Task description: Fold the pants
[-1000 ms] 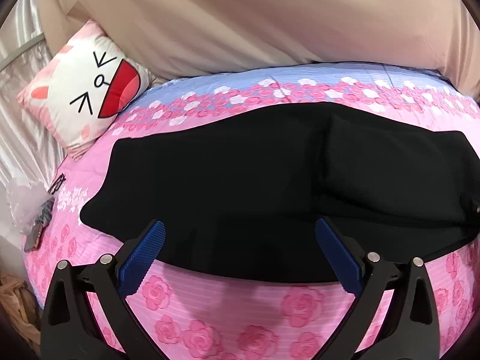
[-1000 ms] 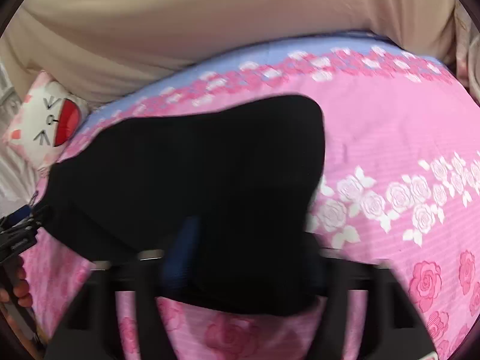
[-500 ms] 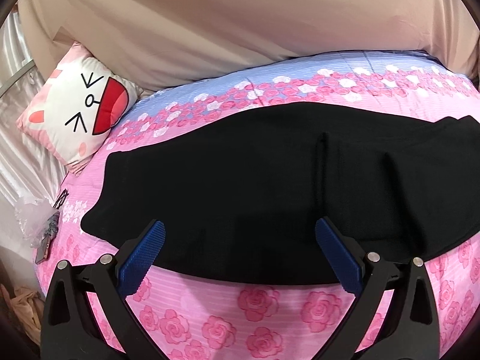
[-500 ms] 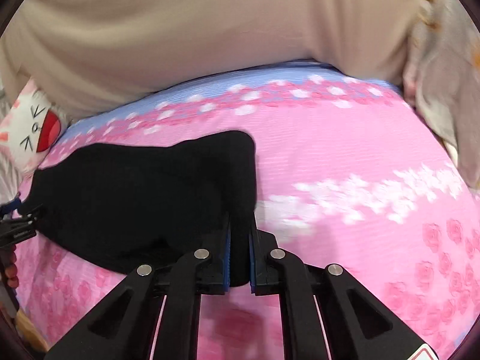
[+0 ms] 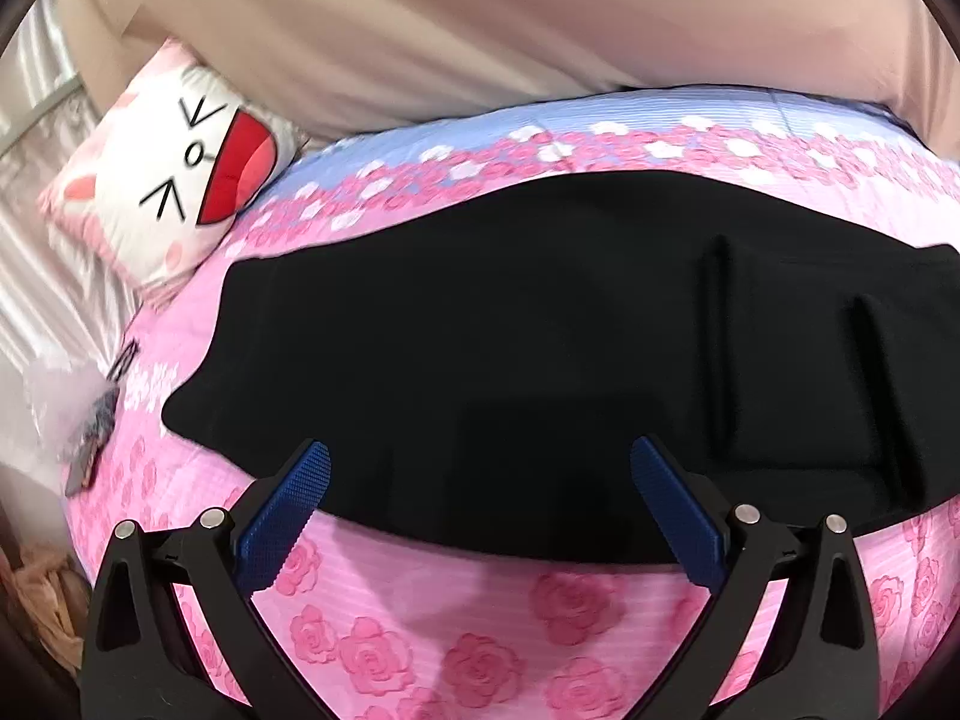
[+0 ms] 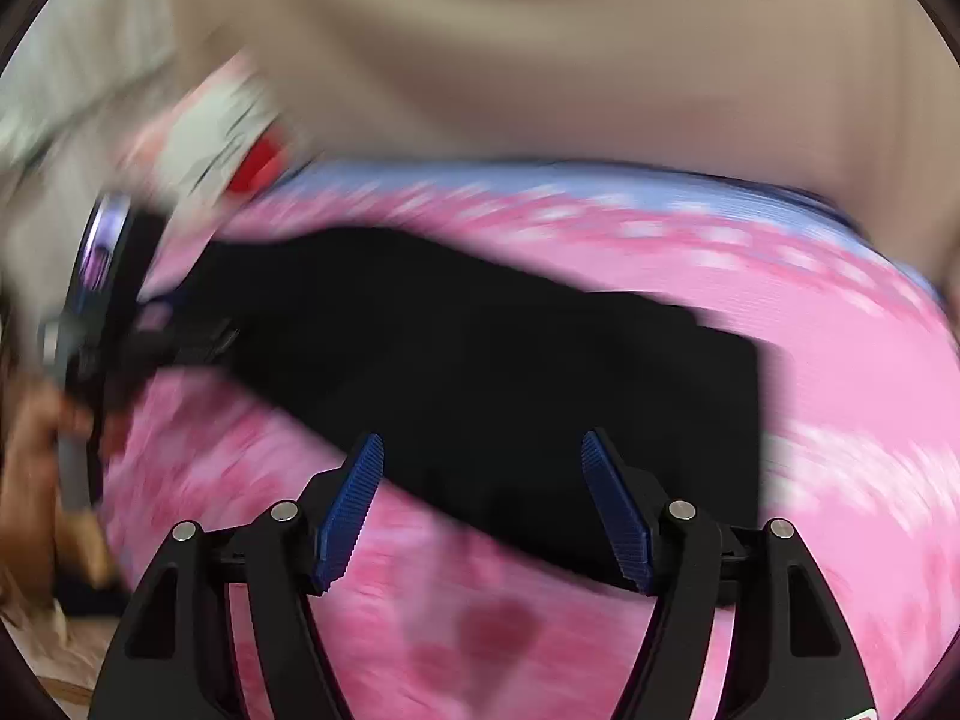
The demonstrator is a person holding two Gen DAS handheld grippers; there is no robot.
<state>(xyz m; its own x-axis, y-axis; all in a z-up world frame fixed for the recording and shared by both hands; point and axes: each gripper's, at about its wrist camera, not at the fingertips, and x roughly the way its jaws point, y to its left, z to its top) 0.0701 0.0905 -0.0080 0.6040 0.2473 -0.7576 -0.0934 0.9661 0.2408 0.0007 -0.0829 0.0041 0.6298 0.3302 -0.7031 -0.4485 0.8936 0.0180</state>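
Note:
Black pants (image 5: 540,348) lie flat across the pink rose-print bed cover (image 5: 480,648), folded lengthwise, with a doubled layer at the right end. My left gripper (image 5: 480,480) is open and empty, its blue pads over the pants' near edge. In the blurred right wrist view the pants (image 6: 480,372) stretch from left to right. My right gripper (image 6: 483,474) is open and empty above their near edge. The left gripper and the hand holding it show at the far left (image 6: 102,330).
A white and pink cartoon-face pillow (image 5: 174,174) lies at the bed's far left corner. A beige wall covering (image 5: 510,30) runs behind the bed. A clear plastic bag with small items (image 5: 78,414) lies at the left edge.
My right gripper has opened and let go of the pants' end, then swung left fast. The pants now lie folded on the bed. My left gripper stays open and has barely moved.

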